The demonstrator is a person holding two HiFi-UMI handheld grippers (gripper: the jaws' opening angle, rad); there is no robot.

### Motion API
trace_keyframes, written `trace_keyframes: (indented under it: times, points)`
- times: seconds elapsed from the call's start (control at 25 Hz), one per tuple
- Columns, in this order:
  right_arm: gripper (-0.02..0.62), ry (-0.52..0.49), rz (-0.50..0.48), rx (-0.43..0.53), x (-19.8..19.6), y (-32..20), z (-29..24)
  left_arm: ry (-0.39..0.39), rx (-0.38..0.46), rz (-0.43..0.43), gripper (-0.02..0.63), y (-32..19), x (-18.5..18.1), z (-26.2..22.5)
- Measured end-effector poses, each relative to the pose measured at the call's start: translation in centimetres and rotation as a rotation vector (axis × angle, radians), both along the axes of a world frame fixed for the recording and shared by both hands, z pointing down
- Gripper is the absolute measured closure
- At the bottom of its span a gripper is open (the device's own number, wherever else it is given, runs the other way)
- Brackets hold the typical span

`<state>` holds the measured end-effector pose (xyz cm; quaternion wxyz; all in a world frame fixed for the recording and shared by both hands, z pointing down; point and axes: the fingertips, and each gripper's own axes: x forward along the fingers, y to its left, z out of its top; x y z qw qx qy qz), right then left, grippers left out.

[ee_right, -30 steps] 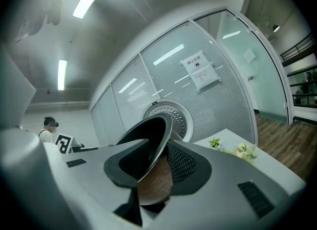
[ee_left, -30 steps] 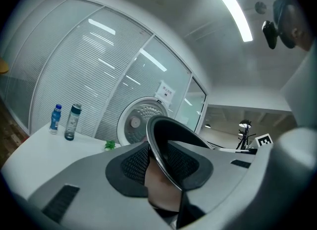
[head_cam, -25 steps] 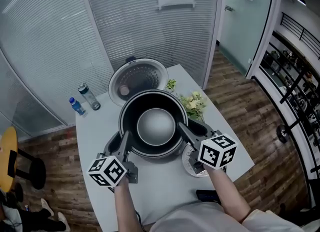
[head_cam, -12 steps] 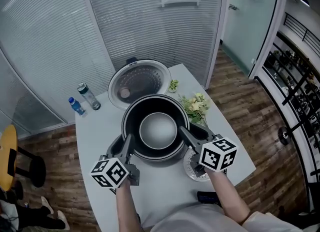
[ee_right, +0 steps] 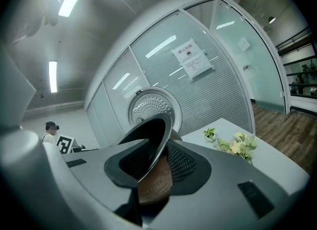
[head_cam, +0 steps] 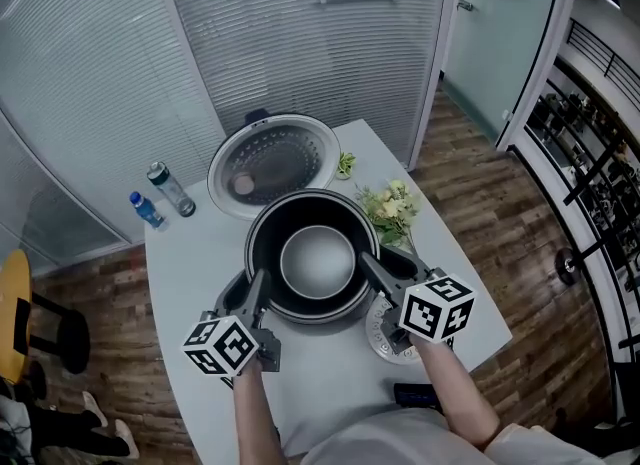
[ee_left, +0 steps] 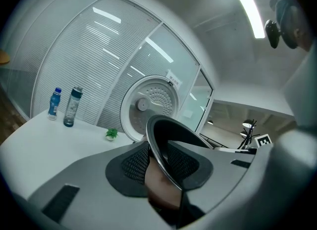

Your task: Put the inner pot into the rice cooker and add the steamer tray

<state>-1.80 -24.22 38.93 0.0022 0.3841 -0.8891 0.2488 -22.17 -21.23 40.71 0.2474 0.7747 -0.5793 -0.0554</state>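
Observation:
I hold the black inner pot by its rim with both grippers, just above the rice cooker, whose round lid stands open behind it. My left gripper is shut on the rim's near-left side and my right gripper on its near-right side. In the left gripper view the pot's rim runs between the padded jaws of the left gripper. The right gripper view shows the rim clamped in the right gripper. The steamer tray lies on the table, partly hidden under my right gripper.
Two bottles stand at the white table's far left corner. A bunch of flowers and a small green plant lie right of the cooker. A black object sits at the table's near edge. Glass walls surround the table.
Both grippers have sunk a little with the pot, bringing it lower over the cooker body. The grip on the rim is unchanged.

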Motion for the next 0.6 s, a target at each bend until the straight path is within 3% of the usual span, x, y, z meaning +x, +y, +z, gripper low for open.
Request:
trace_keyframes:
  times: [0.6]
  points:
    - [0.474, -0.001, -0.008, -0.072, -0.4, -1.5, 2.7, 0.001, -0.062, -0.004, 0.488, -1.2, -0.4, 2.4]
